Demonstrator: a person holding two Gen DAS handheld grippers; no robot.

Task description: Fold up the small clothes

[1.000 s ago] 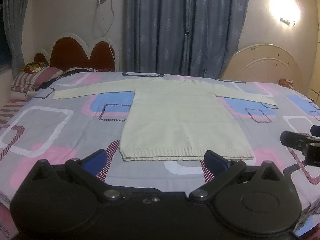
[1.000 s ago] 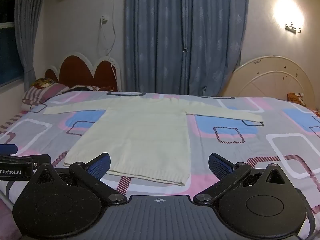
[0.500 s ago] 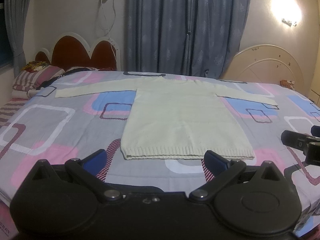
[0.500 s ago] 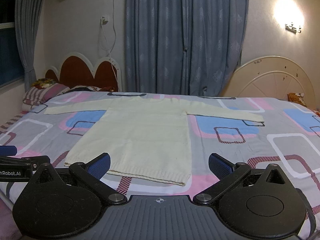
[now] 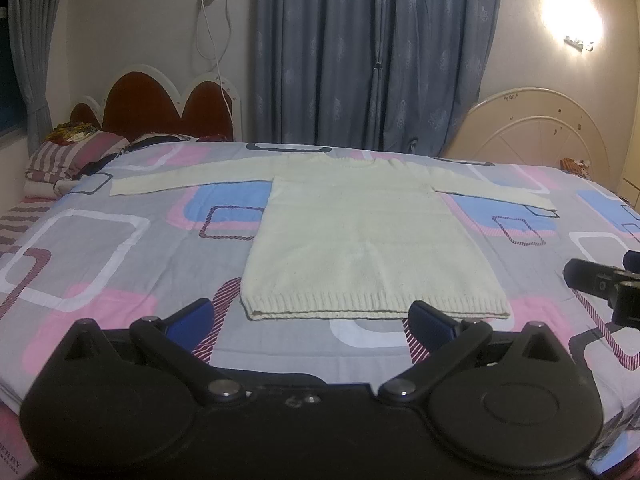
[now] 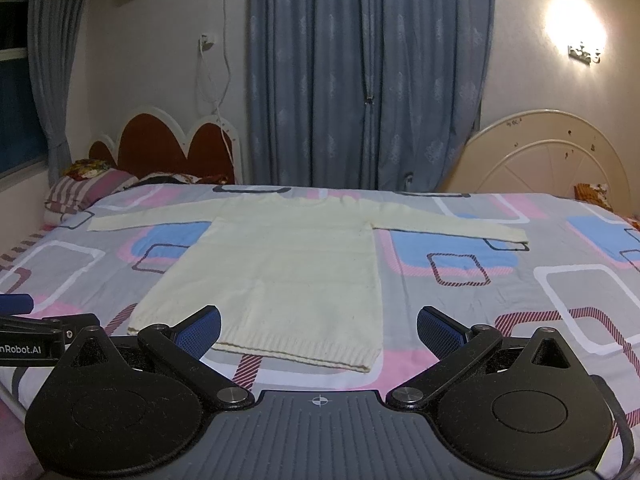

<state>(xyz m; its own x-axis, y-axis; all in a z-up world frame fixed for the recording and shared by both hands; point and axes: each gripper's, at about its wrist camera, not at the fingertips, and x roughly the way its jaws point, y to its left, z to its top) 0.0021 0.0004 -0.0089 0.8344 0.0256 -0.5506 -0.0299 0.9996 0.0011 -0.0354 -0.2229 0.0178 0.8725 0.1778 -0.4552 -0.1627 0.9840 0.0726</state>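
A cream knit sweater (image 5: 368, 240) is lying flat and unfolded on the bed (image 5: 100, 264), spread over the patterned sheet with both sleeves stretching straight out toward nine and three o'clock and its ribbed hem (image 5: 376, 308) facing the cameras. In the left wrist view the left gripper (image 5: 310, 318) is hovering just short of that hem at six o'clock, its jaws standing wide apart and gripping nothing, with the blue fingertips (image 5: 430, 320) sitting to either side of the hem's width. The right gripper (image 5: 600, 286) is showing at the three o'clock edge of that view, beside the sweater and apart from it. In the right wrist view the right gripper (image 6: 318, 330) is likewise hanging fully spread and empty at six o'clock, its left blue pad overlapping the near corner of the sweater (image 6: 276, 276) in the picture, though whether it is touching the cloth cannot be told. The left gripper (image 6: 36, 336) is peeking in at nine o'clock. Grey-blue curtains (image 6: 360, 72) are hanging at twelve o'clock behind the bed, a red scalloped headboard (image 5: 160, 104) is standing at ten o'clock, and striped pillows (image 5: 68, 156) are lying below it.
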